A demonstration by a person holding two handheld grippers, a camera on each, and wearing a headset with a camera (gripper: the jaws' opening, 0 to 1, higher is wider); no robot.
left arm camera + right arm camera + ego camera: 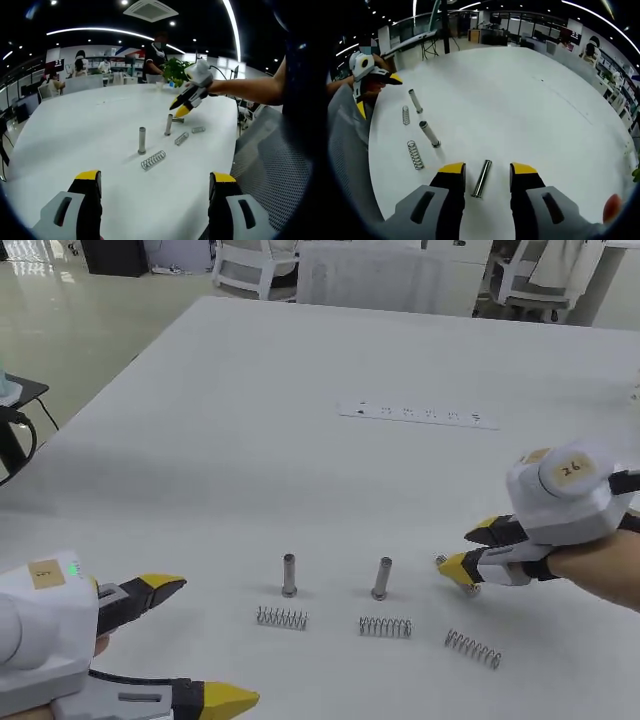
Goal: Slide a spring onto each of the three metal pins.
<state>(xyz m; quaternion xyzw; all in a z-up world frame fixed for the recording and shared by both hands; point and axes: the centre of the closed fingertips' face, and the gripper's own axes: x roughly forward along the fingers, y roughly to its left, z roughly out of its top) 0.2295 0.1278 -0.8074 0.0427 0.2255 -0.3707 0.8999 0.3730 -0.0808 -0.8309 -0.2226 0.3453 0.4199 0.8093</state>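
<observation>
The left gripper sits at the 7 o'clock corner of the head view, over the white surface. Its jaws are spread wide with nothing between them. Near 6 o'clock the left pin stands upright, and the left spring lies just at its 6 o'clock. Beside it the middle pin also stands upright, with the middle spring below it. The third spring lies at 6 o'clock of the right gripper. That gripper's jaws are open. In the right gripper view, the third pin lies flat on the surface between the two tips, with a gap on each side.
</observation>
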